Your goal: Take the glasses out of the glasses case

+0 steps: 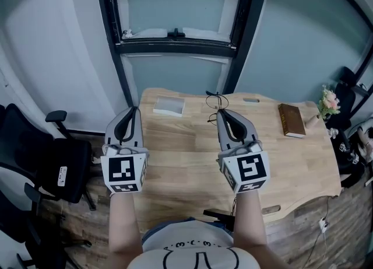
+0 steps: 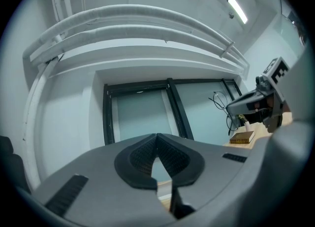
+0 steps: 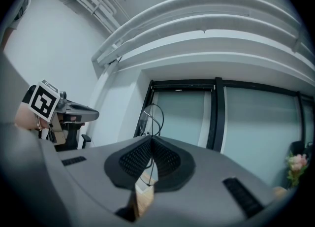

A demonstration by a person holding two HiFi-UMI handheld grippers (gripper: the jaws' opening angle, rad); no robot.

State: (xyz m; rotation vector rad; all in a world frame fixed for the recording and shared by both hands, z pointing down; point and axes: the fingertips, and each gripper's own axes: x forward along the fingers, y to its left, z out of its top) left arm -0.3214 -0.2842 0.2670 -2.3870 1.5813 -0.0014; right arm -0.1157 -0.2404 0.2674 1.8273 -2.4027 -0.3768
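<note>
Above the bench (image 1: pixel 192 163), the right tool (image 1: pixel 221 111) is clenched on the wire glasses (image 1: pixel 213 102), holding them clear of the glasses case (image 1: pixel 169 105), which lies at their nine o'clock. The left tool (image 1: pixel 133 110), pinched together on nothing, hovers apparently spare.

the left gripper (image 2: pixel 157 135) has its jaws together, with nothing between. at right, the right gripper (image 2: pixel 231 107) holds glasses (image 2: pixel 219 102) above a brown book (image 2: pixel 242 138).
</note>
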